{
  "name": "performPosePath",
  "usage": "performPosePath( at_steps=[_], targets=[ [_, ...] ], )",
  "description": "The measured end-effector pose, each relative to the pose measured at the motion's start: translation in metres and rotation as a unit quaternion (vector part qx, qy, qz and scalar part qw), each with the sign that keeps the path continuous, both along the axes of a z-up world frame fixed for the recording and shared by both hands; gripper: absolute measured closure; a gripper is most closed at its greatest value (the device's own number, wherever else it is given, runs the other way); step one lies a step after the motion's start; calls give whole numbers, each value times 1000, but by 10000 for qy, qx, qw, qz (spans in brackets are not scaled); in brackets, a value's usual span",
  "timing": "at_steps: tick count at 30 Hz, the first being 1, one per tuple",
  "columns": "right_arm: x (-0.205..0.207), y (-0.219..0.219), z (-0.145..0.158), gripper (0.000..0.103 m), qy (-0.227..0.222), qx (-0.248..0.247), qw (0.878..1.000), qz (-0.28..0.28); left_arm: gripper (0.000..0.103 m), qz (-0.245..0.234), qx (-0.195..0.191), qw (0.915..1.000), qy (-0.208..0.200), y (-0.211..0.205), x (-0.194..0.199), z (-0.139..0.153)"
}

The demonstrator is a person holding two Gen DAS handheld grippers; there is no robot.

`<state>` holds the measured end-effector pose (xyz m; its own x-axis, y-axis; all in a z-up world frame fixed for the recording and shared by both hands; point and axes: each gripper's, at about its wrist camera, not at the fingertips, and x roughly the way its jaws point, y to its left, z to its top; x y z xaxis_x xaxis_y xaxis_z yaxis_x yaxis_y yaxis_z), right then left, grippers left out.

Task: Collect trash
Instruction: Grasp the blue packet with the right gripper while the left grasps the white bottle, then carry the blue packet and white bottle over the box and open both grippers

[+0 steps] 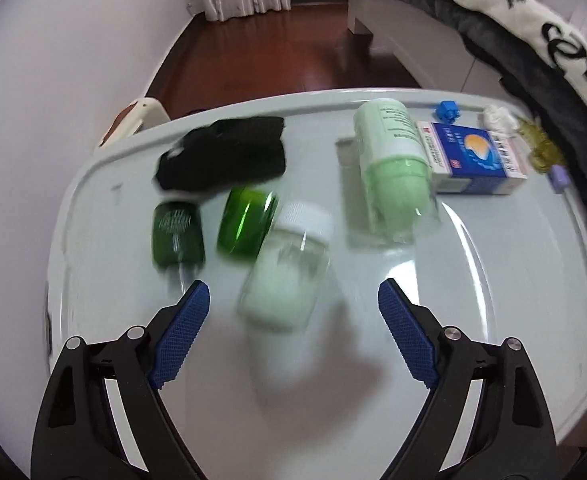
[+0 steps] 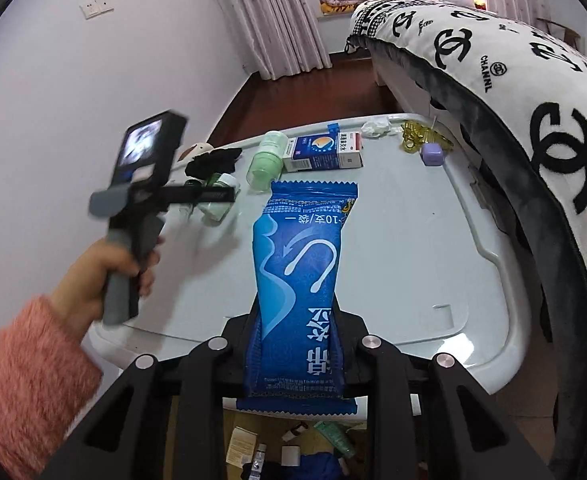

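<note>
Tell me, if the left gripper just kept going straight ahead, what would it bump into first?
Most likely the clear jar with the white cap, lying right ahead between the open left gripper fingers. Depth is blurry, though.

blue packet (image 2: 299, 296), green jar (image 1: 245, 222), black cloth (image 1: 223, 154)

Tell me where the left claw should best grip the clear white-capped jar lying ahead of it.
Probably across the clear jar at mid-body, coming straight down. It lies on its side, white cap pointing away, roughly centred between the open left claw fingers, so its round sides face the pads. The green jar crowds the cap end.
</note>
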<state>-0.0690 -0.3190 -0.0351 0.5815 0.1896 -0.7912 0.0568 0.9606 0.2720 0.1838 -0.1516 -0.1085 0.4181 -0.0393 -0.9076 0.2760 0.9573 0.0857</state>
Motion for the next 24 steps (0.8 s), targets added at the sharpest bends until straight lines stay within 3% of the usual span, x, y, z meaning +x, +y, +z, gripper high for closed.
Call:
performPosePath(
  at_steps=[1,3,5,12,19,24],
  targets=[
    [1,-1,-1,75,41,-1,10000,19,38,-19,94,9999,135,-4,6,-8],
    [1,-5,-3,75,81,62,9999,9,49,52,241,9990,374,-5,13,-22],
    [2,-9,-4,75,106,177,9998,-36,59,75,9,9993,354,-1,14,-23],
    [1,-5,-3,75,97,145,9998,20,61,-70,-261,9989,382,10,-20,-15],
    [-11,1,0,75,54,75,9999,88,61,-809,-793,9935,144,37,-162,32],
    [-26,13,-13,75,310,174,9991,247,61,-840,-885,9904,647,58,-261,21]
  ],
)
